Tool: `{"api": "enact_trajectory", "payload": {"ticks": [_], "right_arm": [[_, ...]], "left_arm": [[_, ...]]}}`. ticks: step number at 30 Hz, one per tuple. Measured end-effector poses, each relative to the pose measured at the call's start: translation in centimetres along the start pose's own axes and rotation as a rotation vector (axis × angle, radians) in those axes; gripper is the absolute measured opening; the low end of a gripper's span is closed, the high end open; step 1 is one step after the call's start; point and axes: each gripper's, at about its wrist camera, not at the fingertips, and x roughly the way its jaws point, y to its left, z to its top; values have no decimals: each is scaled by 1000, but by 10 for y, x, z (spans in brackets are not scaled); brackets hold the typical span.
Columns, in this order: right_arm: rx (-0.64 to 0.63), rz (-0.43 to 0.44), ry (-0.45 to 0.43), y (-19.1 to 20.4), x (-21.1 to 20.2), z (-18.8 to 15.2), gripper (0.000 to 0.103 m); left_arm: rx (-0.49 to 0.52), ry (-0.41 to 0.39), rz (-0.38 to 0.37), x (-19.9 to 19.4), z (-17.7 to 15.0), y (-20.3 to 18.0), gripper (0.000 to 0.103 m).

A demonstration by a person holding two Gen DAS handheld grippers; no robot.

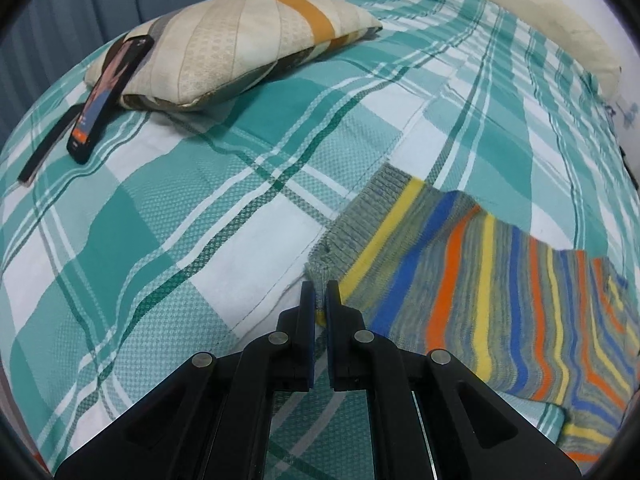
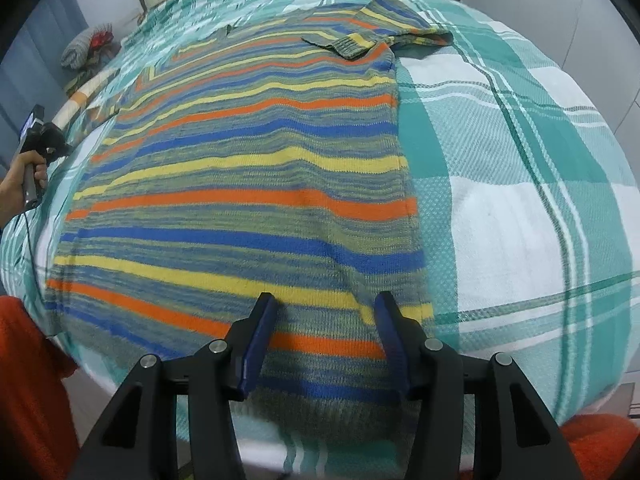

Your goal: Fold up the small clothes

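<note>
A striped knit sweater [image 2: 248, 184] in grey, blue, yellow and orange lies flat on the bed. Its right sleeve [image 2: 384, 28] is folded across the chest at the far end. In the left wrist view the other sleeve [image 1: 460, 264] stretches right, and my left gripper [image 1: 320, 292] is shut on the grey ribbed cuff [image 1: 348, 236]. My right gripper [image 2: 324, 304] is open, its jaws resting over the sweater's hem near the bed's front edge. The left gripper in the person's hand [image 2: 36, 152] shows at the far left of the right wrist view.
The bed has a teal and white plaid sheet [image 1: 200, 208]. A beige striped pillow [image 1: 224, 48] lies at the back left with a lit phone [image 1: 108, 92] leaning on it and a dark flat object [image 1: 48, 144] beside it. A long cream bolster [image 1: 540, 12] lines the far edge.
</note>
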Motion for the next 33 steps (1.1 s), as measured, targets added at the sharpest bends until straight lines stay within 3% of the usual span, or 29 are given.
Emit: {"api": "enact_trajectory", "payload": {"ticks": [3,5,8,10,12,16,18,19,22,26,29,33], "right_arm": [[-53,53,-1,-3,-36,26,57],[-195,-22,-41,-2,-61,58,80],[-362,-141,-104,-6,-65,108,83],[-433,-182,-93,-10,-41,152,83],[-495,-137,-64,-3,-9,186,82],[-588,-124,-55,20,63,224,78],[-543,-93,-17,18,95,236,46],[-498,-37,4,10,101,243,5],[-273,2,-122,-44,67,256,4],[94,-85,-255,-170,10,260,4],[287,-133,-248,-249,-2,252,4],[398,-186,-210,-280,6,242,4]], "left_arm": [[42,2,1,4,-1,-2,3],[57,3,-3,6,-3,-1,3],[72,2,0,7,-3,-2,3],[93,-1,12,6,-4,-5,3],[116,-4,25,6,-5,-8,3],[148,-9,39,7,-6,-11,3],[154,-8,34,7,-6,-11,3],[153,-7,27,7,-5,-10,3],[146,-5,1,7,-5,-6,3],[134,-7,-27,6,-6,-2,3],[147,-12,-16,5,-7,-4,3],[140,-3,-5,5,-6,-6,3]]}}
